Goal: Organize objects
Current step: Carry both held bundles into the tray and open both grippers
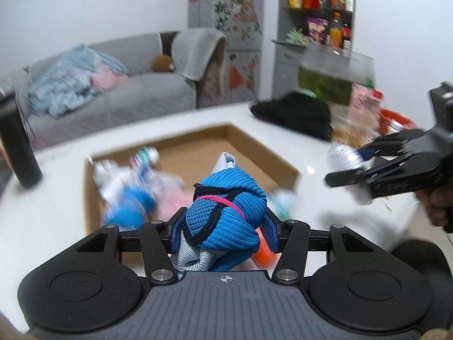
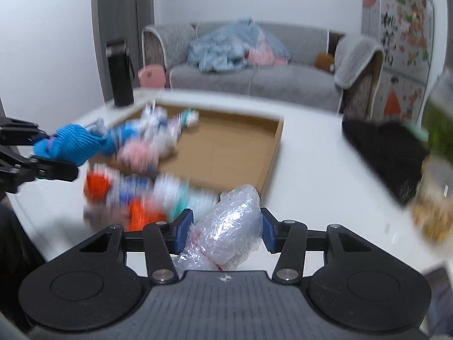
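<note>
My left gripper (image 1: 223,226) is shut on a rolled blue and grey knit cloth (image 1: 229,206) with a pink band, held above the near edge of a shallow cardboard tray (image 1: 198,147). The same blue cloth (image 2: 70,143) shows at the left of the right wrist view, between black fingers. My right gripper (image 2: 226,228) is shut on a crumpled clear plastic bag (image 2: 226,226) above the white table (image 2: 311,170). In the left wrist view the right gripper (image 1: 351,164) appears at the right with the clear bag (image 1: 342,155) in it. Blurred rolled cloths (image 2: 147,141) lie in the tray's left part.
More blurred orange, white and teal items (image 2: 136,201) lie on the table in front of the tray. A black bottle (image 2: 120,73) stands at the far left. A black cloth (image 2: 385,153) and a snack container (image 2: 433,206) sit at the right. A grey sofa (image 2: 254,76) stands behind.
</note>
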Available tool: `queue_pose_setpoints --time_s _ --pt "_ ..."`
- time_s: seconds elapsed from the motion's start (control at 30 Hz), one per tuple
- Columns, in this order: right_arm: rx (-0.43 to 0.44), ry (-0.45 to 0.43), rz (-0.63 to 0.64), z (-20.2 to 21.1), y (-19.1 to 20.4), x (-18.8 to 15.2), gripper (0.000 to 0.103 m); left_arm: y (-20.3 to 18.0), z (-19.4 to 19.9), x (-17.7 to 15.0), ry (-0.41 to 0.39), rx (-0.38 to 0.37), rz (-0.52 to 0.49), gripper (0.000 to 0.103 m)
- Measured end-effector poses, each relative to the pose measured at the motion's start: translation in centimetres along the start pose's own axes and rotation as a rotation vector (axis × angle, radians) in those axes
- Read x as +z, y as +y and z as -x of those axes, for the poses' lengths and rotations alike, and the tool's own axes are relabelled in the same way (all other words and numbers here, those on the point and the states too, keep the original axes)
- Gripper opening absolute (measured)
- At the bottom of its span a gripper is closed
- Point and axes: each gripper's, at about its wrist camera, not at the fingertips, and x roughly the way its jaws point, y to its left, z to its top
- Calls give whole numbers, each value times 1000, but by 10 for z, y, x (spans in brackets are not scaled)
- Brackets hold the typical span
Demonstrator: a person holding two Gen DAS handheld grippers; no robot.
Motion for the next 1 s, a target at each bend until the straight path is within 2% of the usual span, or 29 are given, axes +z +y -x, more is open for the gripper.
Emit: queue_pose_setpoints --time_s 0.2,0.43,0.7,1.0 --pt "36 -80 14 -18 -5 66 46 23 -35 58 -24 18 15 60" --pt "109 -62 3 -73 -18 109 46 50 -103 102 51 28 71 60" --pt "135 50 -4 -148 -24 113 46 68 -190 102 189 77 72 60" --pt "114 162 45 -199 -20 105 46 79 -231 87 268 80 72 60"
